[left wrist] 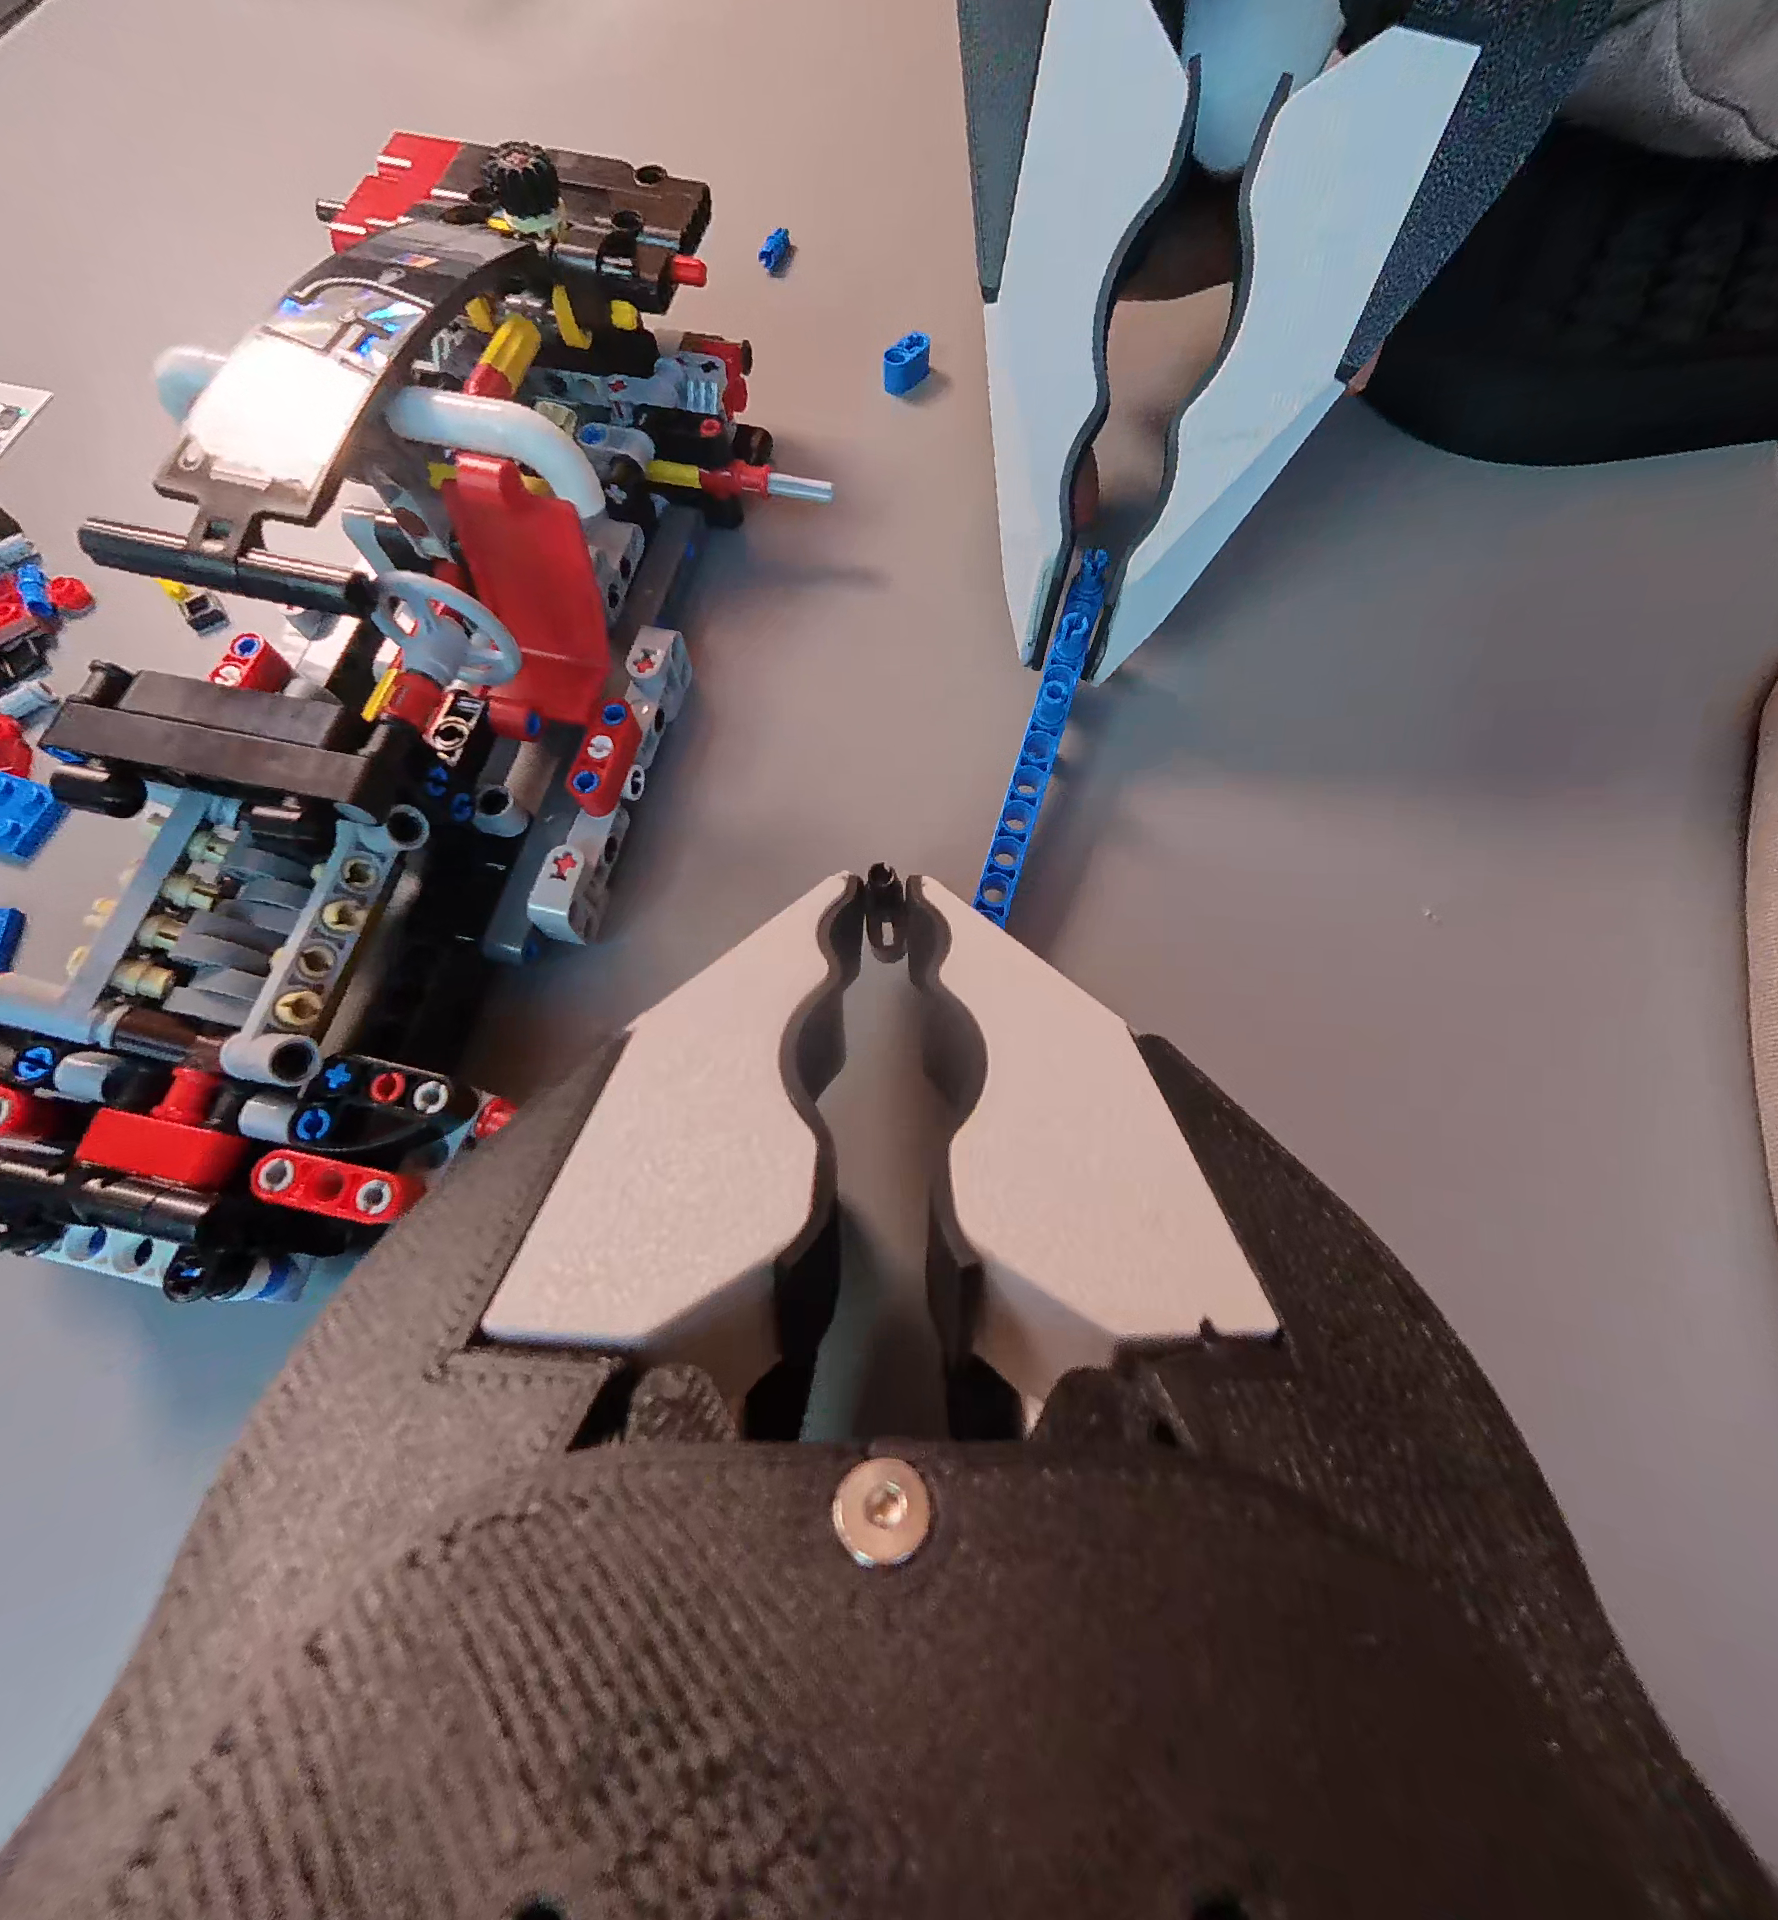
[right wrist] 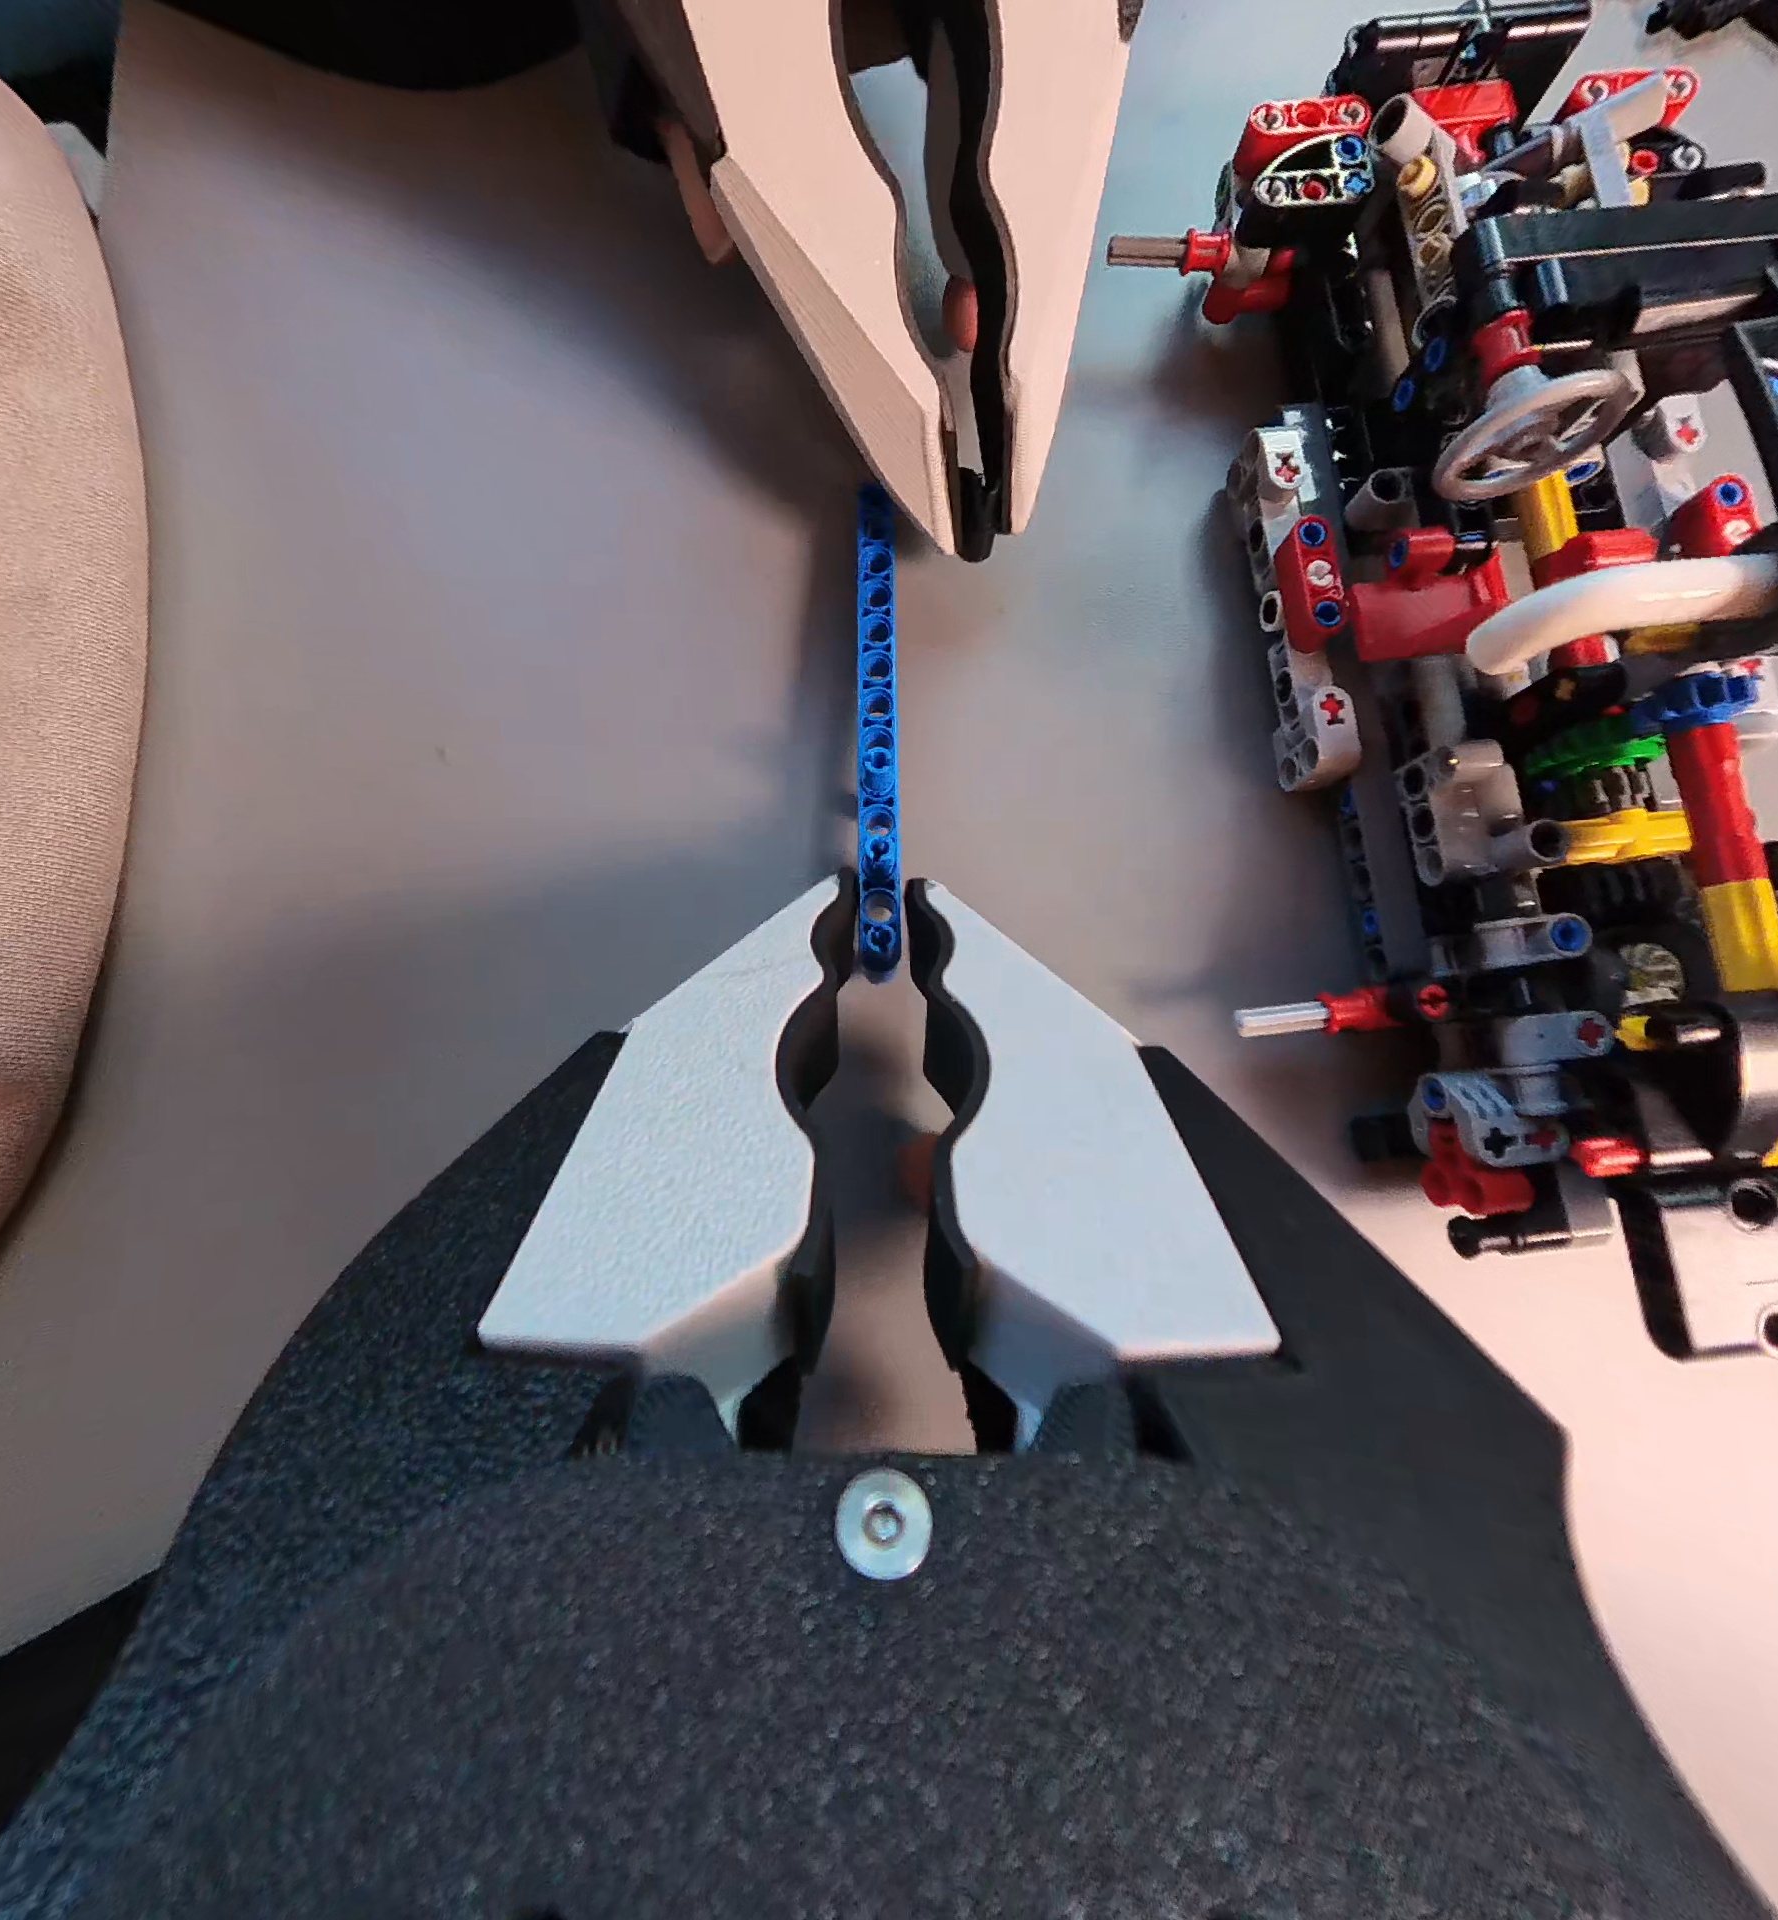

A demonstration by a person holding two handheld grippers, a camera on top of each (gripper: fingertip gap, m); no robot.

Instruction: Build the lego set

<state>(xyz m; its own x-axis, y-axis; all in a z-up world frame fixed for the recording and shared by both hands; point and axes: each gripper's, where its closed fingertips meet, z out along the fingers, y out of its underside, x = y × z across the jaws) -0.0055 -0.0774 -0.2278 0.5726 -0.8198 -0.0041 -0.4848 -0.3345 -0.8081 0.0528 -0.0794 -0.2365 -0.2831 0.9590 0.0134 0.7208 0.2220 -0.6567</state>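
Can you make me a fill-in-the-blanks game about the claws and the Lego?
1. The right claw is shut on one end of a long ____ beam.
2. The left claw pinches a tiny ____ pin.
3. The half-built car has a ____ seat behind its grey steering wheel.
4. Two small loose blue pieces lie on the ____ beside the car.

Missing words: blue; black; red; table
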